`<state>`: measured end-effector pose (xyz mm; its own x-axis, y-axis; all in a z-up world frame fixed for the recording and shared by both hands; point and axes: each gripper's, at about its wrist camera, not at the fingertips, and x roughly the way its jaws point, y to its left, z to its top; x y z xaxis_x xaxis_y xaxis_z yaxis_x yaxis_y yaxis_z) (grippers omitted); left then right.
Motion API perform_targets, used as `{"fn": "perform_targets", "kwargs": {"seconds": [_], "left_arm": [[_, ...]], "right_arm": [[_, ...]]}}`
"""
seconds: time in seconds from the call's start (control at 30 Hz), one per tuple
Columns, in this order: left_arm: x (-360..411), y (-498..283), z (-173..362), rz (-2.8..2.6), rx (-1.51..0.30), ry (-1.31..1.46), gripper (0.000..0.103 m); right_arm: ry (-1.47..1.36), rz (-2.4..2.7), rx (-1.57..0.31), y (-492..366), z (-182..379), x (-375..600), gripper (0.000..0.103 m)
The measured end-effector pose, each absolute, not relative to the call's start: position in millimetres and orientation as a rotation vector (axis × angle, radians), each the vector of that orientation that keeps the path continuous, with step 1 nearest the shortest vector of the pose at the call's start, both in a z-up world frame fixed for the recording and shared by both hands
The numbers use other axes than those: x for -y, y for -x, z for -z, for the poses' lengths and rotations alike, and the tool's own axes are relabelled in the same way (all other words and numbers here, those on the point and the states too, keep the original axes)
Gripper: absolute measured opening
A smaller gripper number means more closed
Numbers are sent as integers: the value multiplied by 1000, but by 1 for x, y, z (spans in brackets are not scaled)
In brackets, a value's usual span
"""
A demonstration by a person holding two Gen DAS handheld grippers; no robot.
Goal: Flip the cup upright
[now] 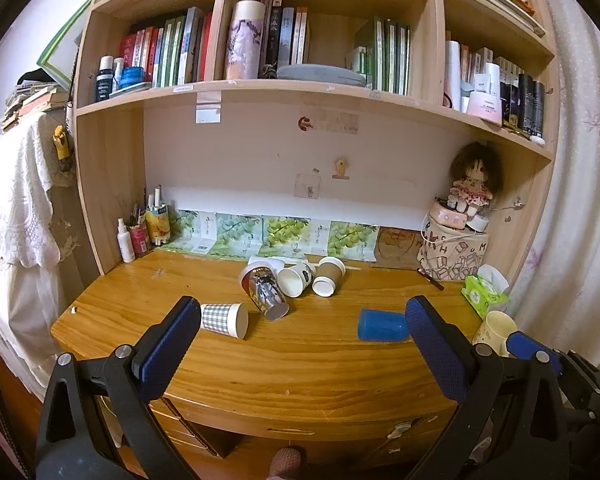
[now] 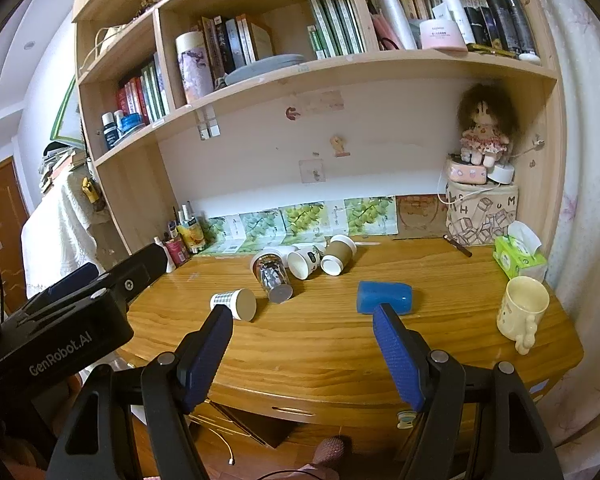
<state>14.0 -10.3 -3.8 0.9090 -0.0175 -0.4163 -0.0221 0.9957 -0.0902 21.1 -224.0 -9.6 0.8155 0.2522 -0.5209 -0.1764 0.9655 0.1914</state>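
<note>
Several cups lie on their sides on the wooden desk (image 1: 300, 356): a blue cup (image 1: 382, 325) (image 2: 384, 297), a checked paper cup (image 1: 224, 319) (image 2: 236, 302), a dark printed cup (image 1: 265, 290) (image 2: 272, 277), a white cup (image 1: 296, 278) (image 2: 306, 262) and a brown cup (image 1: 328, 276) (image 2: 337, 258). A cream mug (image 2: 522, 312) (image 1: 494, 330) stands upright at the right. My left gripper (image 1: 300, 312) is open and empty, in front of the desk. My right gripper (image 2: 302, 316) is open and empty, just short of the blue cup.
A green tissue box (image 2: 518, 254), a printed bag (image 2: 482, 216) with a doll (image 2: 484, 132) on top stand at the back right. Pen pots and bottles (image 2: 184, 236) stand at the back left. Bookshelves hang above. Drawers sit under the desk edge.
</note>
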Motion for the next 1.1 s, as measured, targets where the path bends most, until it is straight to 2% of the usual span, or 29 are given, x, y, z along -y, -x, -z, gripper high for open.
{"fn": "perform_targets", "kwargs": {"seconds": [0.43, 1.1], "left_arm": [[15, -90, 19, 6, -518, 101, 102], [29, -249, 46, 63, -756, 55, 102]], "right_arm": [[-156, -227, -655, -91, 31, 231, 73], [-241, -190, -875, -241, 75, 240, 73]]}}
